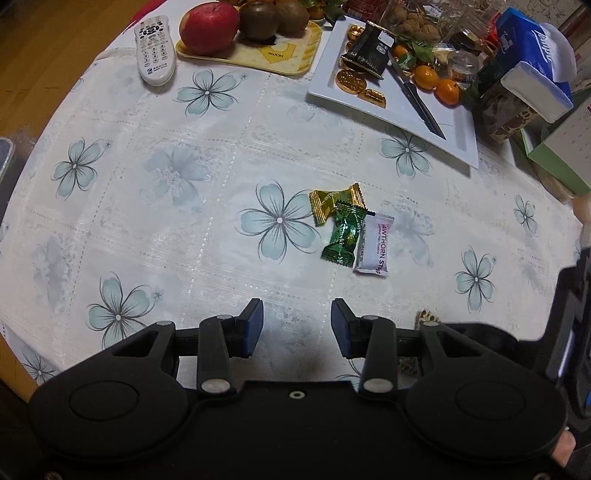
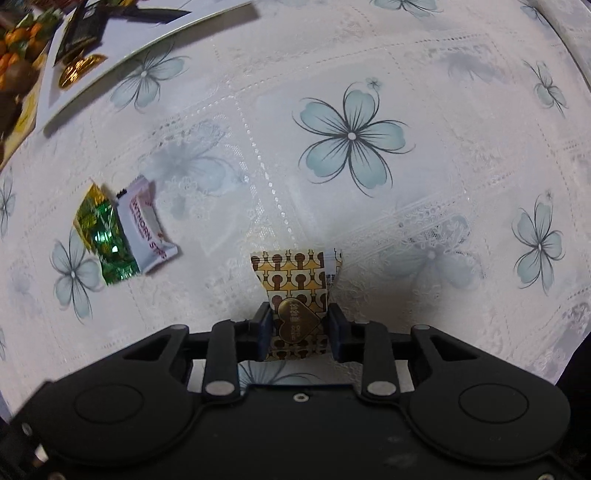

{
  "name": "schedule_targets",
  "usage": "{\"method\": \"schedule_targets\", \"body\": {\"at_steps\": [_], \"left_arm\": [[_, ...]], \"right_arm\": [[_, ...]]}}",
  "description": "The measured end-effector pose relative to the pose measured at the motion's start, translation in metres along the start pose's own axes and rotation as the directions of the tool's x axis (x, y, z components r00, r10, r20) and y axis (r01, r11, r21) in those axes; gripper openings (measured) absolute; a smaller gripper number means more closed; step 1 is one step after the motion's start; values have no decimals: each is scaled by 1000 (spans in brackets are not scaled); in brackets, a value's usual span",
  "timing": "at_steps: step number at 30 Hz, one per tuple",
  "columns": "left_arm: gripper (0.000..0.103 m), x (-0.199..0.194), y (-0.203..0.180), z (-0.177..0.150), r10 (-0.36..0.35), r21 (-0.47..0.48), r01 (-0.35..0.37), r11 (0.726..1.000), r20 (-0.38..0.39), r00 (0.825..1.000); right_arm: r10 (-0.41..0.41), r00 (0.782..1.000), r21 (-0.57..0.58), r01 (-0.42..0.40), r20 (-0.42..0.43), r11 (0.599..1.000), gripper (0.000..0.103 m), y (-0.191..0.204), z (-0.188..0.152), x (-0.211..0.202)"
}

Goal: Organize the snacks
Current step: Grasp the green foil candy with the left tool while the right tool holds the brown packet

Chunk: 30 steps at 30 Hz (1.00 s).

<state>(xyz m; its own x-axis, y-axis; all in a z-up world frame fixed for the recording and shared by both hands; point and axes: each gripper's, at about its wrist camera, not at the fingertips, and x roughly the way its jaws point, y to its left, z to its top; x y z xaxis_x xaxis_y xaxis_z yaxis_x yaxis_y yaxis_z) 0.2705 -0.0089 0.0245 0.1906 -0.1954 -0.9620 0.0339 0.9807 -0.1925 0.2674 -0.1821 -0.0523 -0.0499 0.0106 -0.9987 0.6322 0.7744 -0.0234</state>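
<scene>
- The right gripper (image 2: 300,328) pinches a gold-and-brown patterned candy (image 2: 297,295); both pads press on its sides near the heart-shaped label.
- That candy stands with its long axis running away from the gripper, its crimped far end pointing toward the middle of the desk (image 2: 443,110), low over the flowered cloth.
- The left gripper (image 1: 297,326) is spread, with nothing between its pads, only bare cloth below.
- Just beyond the left gripper, toward the middle of the desk, three wrapped candies lie in a tight cluster, touching or overlapping one another.
- The white hawthorn strip (image 1: 373,244) is the right-hand one in the left wrist view; its long axis runs roughly near to far.
- The green candy (image 1: 343,232) lies against it on the left, its long axis nearly parallel and slightly tilted.
- The gold candy (image 1: 334,203) is partly under the green one's far end, its long axis more crosswise.
- Farther off, near the far edge of the desk, a white rectangular plate (image 1: 465,144) holds gold foil coins (image 1: 349,79), a black packet (image 1: 367,50) and a knife (image 1: 417,99), with small oranges (image 1: 424,75) along its right side.
- Left of the plate, a yellow tray (image 1: 291,55) bears an apple (image 1: 208,27) and kiwis (image 1: 258,18).
- A white remote control (image 1: 155,50) lies at the far left.
</scene>
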Motion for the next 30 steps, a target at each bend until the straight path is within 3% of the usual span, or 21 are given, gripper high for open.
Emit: {"method": "schedule_targets", "body": {"at_steps": [6, 10, 14, 19, 30], "left_arm": [[50, 3, -3, 10, -24, -20, 25, 999, 35, 999], [49, 13, -18, 20, -5, 19, 4, 1000, 74, 997], [50, 33, -39, 26, -18, 87, 13, 996, 59, 998], [50, 53, -57, 28, 19, 150, -27, 988, 58, 998], [44, 80, -65, 37, 101, 137, -109, 985, 68, 993]], "right_arm": [[-36, 999, -158, 40, 29, 987, 31, -28, -10, -25], [-35, 998, -213, 44, 47, 976, 31, -54, -17, -45], [26, 997, -200, -12, 69, 980, 31, -82, -20, -56], [56, 998, -178, -52, 22, 983, 31, -98, -16, -59], [108, 994, -160, -111, -25, 981, 31, -114, -12, -63]]}}
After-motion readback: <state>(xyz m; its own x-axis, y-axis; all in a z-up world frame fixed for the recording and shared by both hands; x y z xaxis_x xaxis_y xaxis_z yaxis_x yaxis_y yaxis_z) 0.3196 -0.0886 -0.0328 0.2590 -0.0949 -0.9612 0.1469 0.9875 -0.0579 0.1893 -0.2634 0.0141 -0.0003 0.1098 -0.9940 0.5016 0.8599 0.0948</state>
